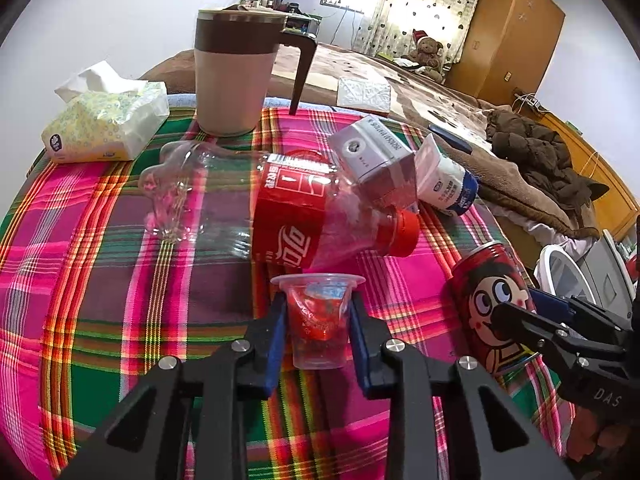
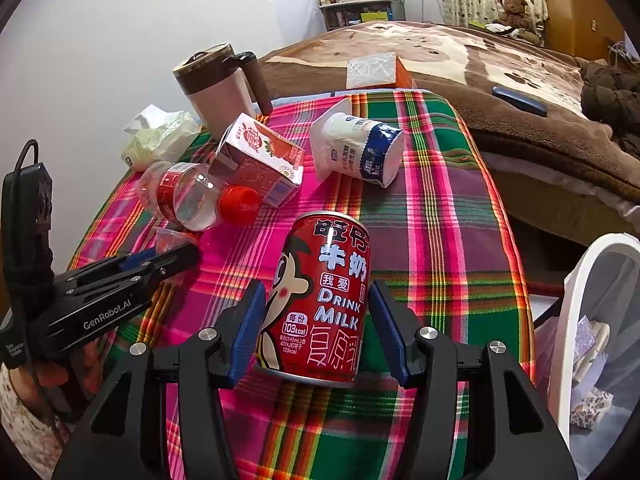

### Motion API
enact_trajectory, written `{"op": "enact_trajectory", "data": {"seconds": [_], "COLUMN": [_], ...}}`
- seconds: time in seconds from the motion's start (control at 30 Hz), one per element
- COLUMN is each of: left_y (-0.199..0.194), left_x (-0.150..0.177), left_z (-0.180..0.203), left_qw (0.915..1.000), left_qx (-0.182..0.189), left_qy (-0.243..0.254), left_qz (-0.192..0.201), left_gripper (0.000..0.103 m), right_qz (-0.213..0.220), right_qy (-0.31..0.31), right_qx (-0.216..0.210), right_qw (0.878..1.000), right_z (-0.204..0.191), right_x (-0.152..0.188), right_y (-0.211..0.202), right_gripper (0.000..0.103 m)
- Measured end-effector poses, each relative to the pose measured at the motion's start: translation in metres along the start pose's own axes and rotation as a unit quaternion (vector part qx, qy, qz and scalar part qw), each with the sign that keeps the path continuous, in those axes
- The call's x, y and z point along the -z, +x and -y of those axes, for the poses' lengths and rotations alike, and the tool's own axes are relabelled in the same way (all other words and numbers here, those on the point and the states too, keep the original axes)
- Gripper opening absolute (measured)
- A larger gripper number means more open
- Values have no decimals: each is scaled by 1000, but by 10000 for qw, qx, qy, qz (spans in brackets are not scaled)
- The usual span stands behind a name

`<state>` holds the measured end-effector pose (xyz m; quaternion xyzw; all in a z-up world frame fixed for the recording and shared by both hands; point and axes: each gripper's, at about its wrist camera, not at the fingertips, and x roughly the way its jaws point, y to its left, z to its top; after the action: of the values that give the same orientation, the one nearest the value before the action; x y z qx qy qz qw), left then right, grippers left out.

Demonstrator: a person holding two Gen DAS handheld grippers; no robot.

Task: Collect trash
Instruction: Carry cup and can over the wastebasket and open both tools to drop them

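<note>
On the plaid tablecloth (image 1: 100,280) my left gripper (image 1: 319,316) stands around a small clear plastic cup (image 1: 319,320) with red residue, its blue pads against the cup's sides. My right gripper (image 2: 318,320) straddles a red milk can (image 2: 324,300); the left pad touches it and a small gap shows at the right pad. The can also shows in the left wrist view (image 1: 492,304). An empty cola bottle (image 1: 280,208) lies on its side, with a juice carton (image 2: 260,160) and a white milk pouch (image 2: 356,148) behind it.
A brown lidded mug (image 1: 236,68) and a tissue pack (image 1: 108,124) stand at the table's far left. A white trash bin (image 2: 592,332) with some litter in it stands off the table's right edge. A bed (image 2: 480,60) lies beyond.
</note>
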<state>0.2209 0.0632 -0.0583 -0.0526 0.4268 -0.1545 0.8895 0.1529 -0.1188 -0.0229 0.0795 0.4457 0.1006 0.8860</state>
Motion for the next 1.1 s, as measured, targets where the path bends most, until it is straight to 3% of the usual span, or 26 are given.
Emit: {"op": "enact_trajectory", "data": {"seconds": [0.6,1.1], "left_y": [-23,-45], "left_x": [5,6], "left_z": [27,84], "left_qw": [9996,9961], "left_qx": [162,414], "left_qy": [136,595], "left_qz": [208,506], "left_gripper": [30,30], "right_qz": [282,805], "right_qy": [159,536], "right_qx": [-181,130], "right_qw": [9993,9952], "right_z": [12,57], "right_x": [7,19], "right_y": [-23,-81], "right_gripper": [55,55]}}
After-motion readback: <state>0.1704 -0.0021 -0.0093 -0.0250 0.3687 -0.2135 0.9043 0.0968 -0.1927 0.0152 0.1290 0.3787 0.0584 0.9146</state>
